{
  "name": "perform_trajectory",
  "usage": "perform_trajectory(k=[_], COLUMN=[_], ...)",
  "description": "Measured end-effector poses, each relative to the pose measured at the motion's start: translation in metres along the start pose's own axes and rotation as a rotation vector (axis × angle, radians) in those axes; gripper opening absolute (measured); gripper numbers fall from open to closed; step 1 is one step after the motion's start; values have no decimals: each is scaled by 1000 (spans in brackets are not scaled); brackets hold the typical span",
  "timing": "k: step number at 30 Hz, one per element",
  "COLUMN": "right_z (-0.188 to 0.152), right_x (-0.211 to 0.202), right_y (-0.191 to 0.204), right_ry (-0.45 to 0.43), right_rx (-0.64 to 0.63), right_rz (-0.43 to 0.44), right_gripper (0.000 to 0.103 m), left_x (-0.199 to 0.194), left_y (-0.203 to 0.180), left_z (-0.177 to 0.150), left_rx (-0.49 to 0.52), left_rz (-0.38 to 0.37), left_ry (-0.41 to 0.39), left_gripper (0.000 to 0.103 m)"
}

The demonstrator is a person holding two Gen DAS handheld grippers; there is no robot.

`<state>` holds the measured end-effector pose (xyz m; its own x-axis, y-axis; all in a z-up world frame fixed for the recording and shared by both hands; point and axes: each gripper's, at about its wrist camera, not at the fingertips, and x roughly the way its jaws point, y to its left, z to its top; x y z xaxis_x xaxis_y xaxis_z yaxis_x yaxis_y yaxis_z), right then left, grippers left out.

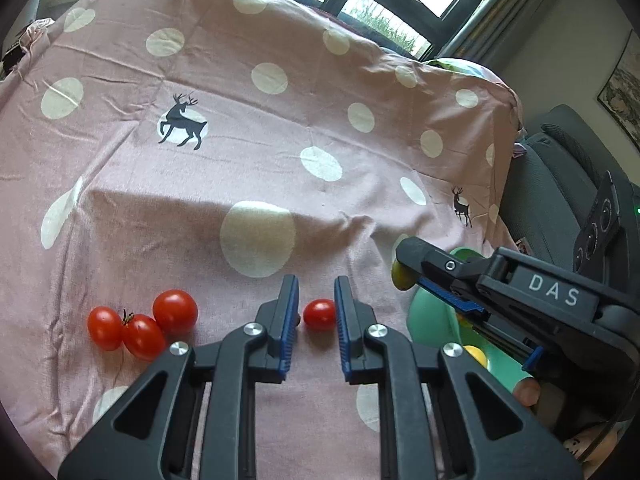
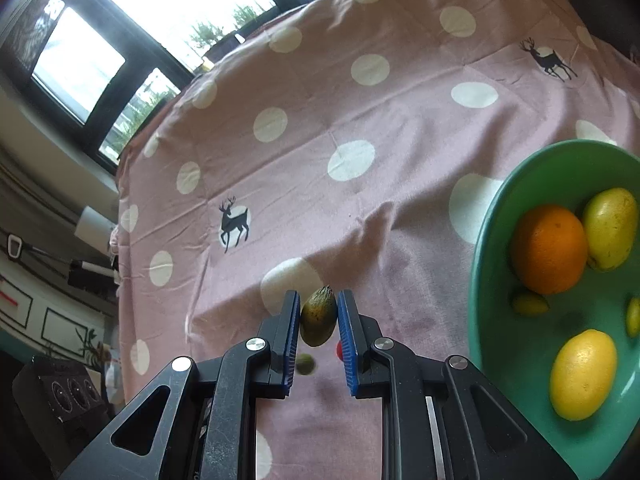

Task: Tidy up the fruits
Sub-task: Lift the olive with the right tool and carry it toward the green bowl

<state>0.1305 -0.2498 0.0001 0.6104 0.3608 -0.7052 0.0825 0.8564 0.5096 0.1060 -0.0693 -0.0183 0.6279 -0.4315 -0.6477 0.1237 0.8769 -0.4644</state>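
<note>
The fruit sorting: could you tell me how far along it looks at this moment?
Done: an orange and yellow fruits sit in the green bowl. In hand: the right gripper holds a small green fruit. Left: four cherry tomatoes lie on the cloth; the left gripper holds nothing.

We see a big pink cloth with white dots and little black deer. Behind it are windows with dark frames, bright with daylight and green plants outside. A gray chair stands beside a pale wall with a picture.
</note>
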Motion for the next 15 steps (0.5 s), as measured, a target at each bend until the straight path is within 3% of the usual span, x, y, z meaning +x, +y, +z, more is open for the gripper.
perform_trajectory(k=[6, 15], right_z=[-3, -4], right_x=[-26, -37], right_y=[-1, -20], right_ry=[-64, -92], right_rx=[-1, 46], right_rz=[21, 24], right_gripper=[21, 21], left_x=[-5, 28], left_y=[-7, 10], left_z=[-1, 16], left_rx=[26, -16], left_rz=[-16, 51], left_ry=[-11, 58], left_gripper=[16, 19])
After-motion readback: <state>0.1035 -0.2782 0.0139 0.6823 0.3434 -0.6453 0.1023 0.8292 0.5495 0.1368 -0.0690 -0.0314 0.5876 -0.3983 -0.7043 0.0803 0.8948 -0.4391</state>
